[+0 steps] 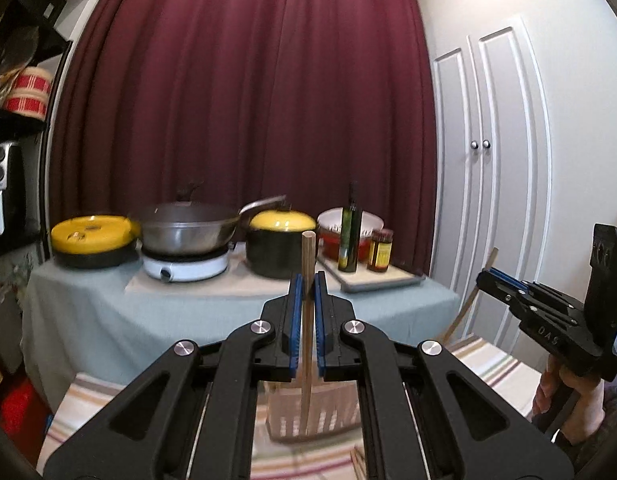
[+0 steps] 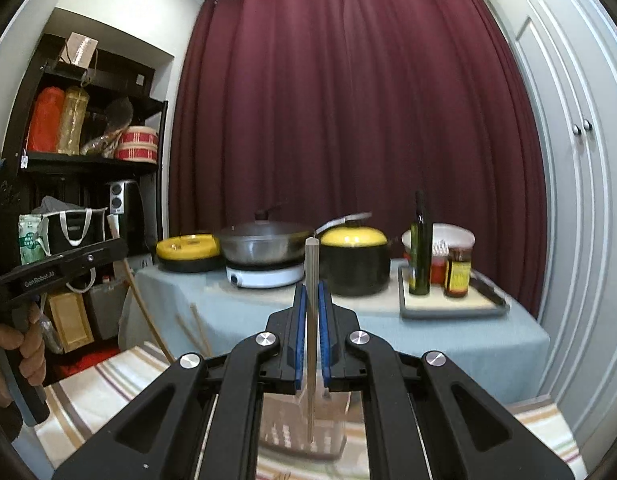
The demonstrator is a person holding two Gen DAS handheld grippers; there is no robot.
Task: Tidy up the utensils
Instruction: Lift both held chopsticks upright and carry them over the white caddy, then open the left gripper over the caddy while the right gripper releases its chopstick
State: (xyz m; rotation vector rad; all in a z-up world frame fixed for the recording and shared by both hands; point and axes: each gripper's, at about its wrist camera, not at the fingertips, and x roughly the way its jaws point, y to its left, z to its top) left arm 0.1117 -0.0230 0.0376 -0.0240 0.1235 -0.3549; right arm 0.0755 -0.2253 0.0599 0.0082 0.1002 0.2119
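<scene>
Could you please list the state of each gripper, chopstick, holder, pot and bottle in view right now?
Left tongs: shut on wooden chopstick, held upright.
Right tongs: shut on pale chopstick, upright.
Utensil holder: standing, below both chopsticks.
Black pot: yellow lid on.
Wok: lidded, on burner.
Oil bottle: upright, capped.

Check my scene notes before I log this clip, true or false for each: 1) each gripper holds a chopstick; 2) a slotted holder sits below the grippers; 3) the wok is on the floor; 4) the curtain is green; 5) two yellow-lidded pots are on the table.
1) True: the left gripper clamps a wooden chopstick, the right gripper a paler chopstick.
2) True: the holder sits below.
3) False: the wok rests on a white burner on the table.
4) False: the curtain is dark red.
5) True: the flat pot and the tall pot.
</scene>
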